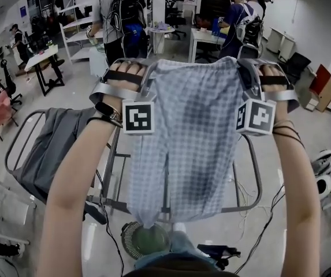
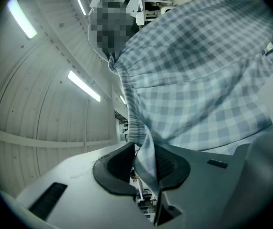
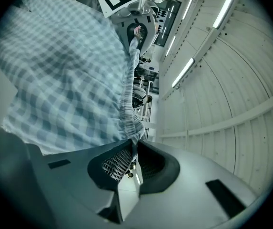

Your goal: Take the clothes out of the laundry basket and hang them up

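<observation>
Both grippers are up in front of the person with a blue-and-white checked pair of shorts stretched between them. The shorts are in the air, waistband on top and legs hanging down.

Left gripper: jaws clenched on the left end of the elastic waistband. In the left gripper view a fold of checked fabric is pinched between the dark pads, and the rest of the shorts spreads up and to the right.

Right gripper: jaws clenched on the other end of the waistband. In the right gripper view the gathered edge runs down into the nearly closed gap, and the cloth fans out to the left. The left gripper is visible at the far end of that edge.

Both point roughly level, away from the person. The left hand and right hand are wrapped around the handles, and the marker cubes face the head camera.

A metal drying rack stands below and behind the shorts. A grey garment is draped over its left side, apart from the shorts. The lower hem of the shorts hangs in front of the rack's rails in the head view; I can't tell if they touch.

Background is an office with desks, shelves and several people standing.
</observation>
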`<state>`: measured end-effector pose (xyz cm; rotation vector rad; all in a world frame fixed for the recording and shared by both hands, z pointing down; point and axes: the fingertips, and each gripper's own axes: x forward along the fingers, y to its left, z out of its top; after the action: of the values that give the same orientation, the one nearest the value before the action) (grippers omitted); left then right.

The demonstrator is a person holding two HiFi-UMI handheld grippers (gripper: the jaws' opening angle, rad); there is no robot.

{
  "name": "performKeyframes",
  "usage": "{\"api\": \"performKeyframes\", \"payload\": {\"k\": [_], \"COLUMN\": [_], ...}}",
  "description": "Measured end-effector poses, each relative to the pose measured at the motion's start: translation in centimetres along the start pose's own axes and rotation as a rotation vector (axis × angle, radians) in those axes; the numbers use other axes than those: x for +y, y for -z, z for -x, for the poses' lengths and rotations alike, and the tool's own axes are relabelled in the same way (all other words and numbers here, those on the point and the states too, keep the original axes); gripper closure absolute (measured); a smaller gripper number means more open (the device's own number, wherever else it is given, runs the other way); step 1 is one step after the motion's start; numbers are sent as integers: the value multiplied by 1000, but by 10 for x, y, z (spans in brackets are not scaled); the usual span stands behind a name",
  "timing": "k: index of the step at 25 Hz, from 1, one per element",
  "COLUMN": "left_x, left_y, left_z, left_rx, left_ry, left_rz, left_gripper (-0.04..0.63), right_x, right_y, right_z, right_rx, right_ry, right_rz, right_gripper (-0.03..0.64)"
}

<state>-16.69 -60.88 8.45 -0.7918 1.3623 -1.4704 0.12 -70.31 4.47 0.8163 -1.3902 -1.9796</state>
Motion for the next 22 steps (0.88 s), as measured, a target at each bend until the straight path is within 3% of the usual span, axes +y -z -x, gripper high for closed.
{"api": "performKeyframes", "payload": {"k": [6,14,16,22], "left_x": [-50,-146,-173,-252], "left_y": [1,-13,-17,-16], "left_z": [-62,-115,-122,-125], "left_rx": [37,81,86,144], "left_ry": [87,230,283,483], "left_rz": [-1,20,38,2], "left_gripper": [531,528,525,497], "right_x": [58,175,205,281], "right_y": [-1,-14,-21,-43], "right_z": [-69,-129,-136,-134], "right_rx": [-67,-175,-194,-250], "right_ry": [-66,-242,-291,-439], "right_rz": [-13,-45,-57,-89], "right_gripper": [584,584,584,584]}}
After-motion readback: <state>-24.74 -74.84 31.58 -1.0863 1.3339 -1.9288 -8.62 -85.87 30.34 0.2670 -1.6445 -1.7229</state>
